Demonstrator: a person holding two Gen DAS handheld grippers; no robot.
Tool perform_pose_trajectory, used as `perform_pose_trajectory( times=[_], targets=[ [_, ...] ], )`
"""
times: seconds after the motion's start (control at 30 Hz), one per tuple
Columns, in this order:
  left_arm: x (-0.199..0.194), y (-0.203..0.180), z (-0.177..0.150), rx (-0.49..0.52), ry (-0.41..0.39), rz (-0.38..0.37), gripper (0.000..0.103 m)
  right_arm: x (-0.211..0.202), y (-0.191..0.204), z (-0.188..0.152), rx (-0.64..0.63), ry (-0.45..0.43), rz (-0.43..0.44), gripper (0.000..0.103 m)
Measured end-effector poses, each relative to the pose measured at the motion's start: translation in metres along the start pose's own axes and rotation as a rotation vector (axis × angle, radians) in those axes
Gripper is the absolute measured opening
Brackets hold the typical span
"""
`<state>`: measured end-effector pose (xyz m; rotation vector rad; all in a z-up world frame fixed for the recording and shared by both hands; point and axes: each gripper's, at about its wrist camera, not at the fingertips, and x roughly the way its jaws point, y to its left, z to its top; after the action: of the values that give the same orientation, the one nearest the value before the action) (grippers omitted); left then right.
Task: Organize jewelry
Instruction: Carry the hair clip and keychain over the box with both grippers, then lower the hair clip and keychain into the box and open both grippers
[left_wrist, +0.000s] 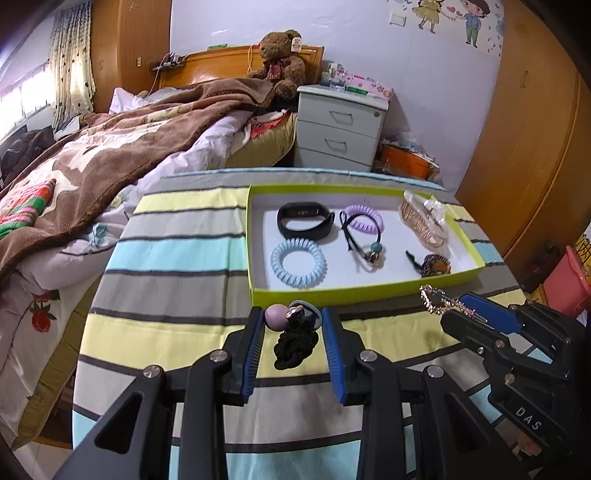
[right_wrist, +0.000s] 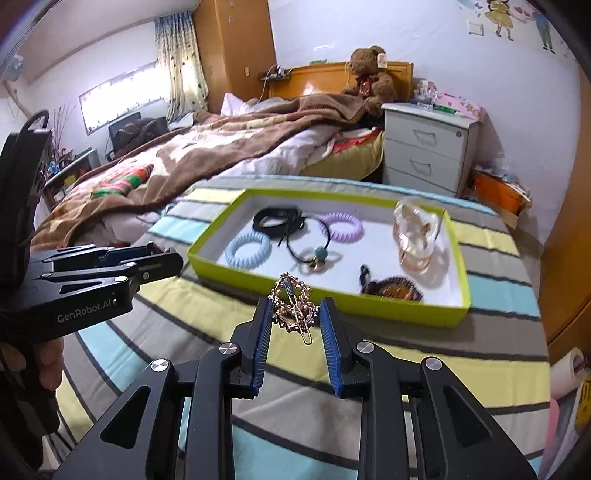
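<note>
A lime-green box (left_wrist: 332, 293) (right_wrist: 266, 280) with a white floor sits on the striped cloth. It holds a black band (left_wrist: 304, 220), a blue coil tie (left_wrist: 298, 263) (right_wrist: 247, 251), a purple coil tie (left_wrist: 364, 218) (right_wrist: 341, 226), a black beaded tie (left_wrist: 369, 251), a clear-gold claw clip (left_wrist: 424, 218) (right_wrist: 415, 236) and a brown clip (left_wrist: 434, 265) (right_wrist: 391, 290). My left gripper (left_wrist: 293, 323) is shut on a black scrunchie with pink and grey balls (left_wrist: 293, 341), just before the box's near wall. My right gripper (right_wrist: 293, 317) is shut on a gold hair clip (right_wrist: 293, 306) (left_wrist: 441, 302), right of the left one.
The striped cloth covers a table (left_wrist: 184, 258) whose far edge meets the bed (left_wrist: 110, 155). A white nightstand (left_wrist: 340, 127) stands behind. An orange bin (left_wrist: 406, 160) and a pink bin (left_wrist: 565, 280) stand at the right by the wooden wardrobe (left_wrist: 535, 129).
</note>
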<state>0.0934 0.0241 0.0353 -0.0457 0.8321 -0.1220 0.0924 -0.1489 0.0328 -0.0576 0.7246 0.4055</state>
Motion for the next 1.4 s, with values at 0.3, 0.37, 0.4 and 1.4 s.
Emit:
perform_pose_trajectory(
  times=[0.3, 0.37, 0.4, 1.4],
  targets=[
    [-0.004, -0.003, 0.024, 0.018, -0.041, -0.009, 0.033, -0.004, -0.014, 0.025, 0.016, -0.044, -0.033, 0.028],
    [-0.002, -0.003, 0.029, 0.017, -0.045, -0.012, 0.033, -0.002, -0.020, 0.031, 0.025, -0.053, -0.041, 0.027],
    [-0.001, -0.003, 0.031, 0.019, -0.046, -0.016, 0.033, 0.000, -0.022, 0.033, 0.026, -0.053, -0.045, 0.027],
    [0.069, 0.001, 0.048, -0.026, 0.042, -0.020, 0.033, 0.111, -0.054, 0.086, 0.055, 0.056, -0.081, 0.028]
  ],
)
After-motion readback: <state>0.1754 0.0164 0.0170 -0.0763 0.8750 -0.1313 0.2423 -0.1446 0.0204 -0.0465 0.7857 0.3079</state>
